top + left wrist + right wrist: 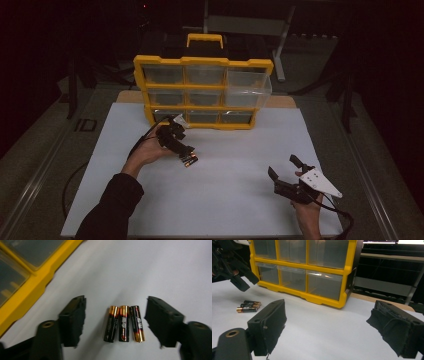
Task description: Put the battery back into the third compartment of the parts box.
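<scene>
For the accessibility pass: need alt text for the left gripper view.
Three batteries lie side by side on the white table, between the open black jaws of the left gripper, which touch none of them. A yellow drawer organizer with clear drawers fills the upper left corner.

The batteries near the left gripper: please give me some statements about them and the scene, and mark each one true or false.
1. Three batteries lie side by side on the white table. True.
2. The left gripper is clamped on the batteries. False: its jaws stand on either side, not touching them.
3. The right gripper holds a battery. False: its jaws are open and empty.
4. One drawer of the yellow organizer is pulled out. True.
</scene>
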`<action>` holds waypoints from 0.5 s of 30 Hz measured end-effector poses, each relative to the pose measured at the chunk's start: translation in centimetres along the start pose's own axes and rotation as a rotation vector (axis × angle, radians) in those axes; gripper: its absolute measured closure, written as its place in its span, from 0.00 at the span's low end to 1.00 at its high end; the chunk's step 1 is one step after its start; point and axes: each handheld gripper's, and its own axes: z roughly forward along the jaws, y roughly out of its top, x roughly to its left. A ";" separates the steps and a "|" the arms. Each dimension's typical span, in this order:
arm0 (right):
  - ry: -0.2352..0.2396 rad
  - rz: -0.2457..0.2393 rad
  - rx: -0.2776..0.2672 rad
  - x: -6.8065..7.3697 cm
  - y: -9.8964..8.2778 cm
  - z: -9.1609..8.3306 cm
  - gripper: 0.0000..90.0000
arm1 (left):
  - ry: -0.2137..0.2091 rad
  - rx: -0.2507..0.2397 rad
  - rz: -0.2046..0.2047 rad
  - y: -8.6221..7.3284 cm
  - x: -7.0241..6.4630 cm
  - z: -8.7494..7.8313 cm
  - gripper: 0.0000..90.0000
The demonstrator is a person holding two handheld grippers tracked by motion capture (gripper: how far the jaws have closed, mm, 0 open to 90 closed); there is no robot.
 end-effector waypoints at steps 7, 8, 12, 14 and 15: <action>0.000 -0.001 -0.003 0.0 0.0 0.0 0.13 | -0.008 0.052 0.024 -0.1 -0.3 1.1 0.61; 0.000 -0.001 -0.004 0.0 0.0 0.0 0.13 | -0.003 0.058 0.025 -0.1 -0.3 1.2 0.63; 0.001 -0.002 -0.005 0.0 0.0 -0.1 0.13 | 0.002 0.083 0.020 -0.2 -0.1 1.6 0.71; 0.001 -0.002 -0.004 0.0 0.0 -0.1 0.13 | -0.002 0.098 0.025 -0.3 0.1 1.8 0.75; 0.001 -0.002 -0.004 0.0 0.0 -0.1 0.13 | -0.001 0.108 0.028 -0.3 0.1 2.0 0.77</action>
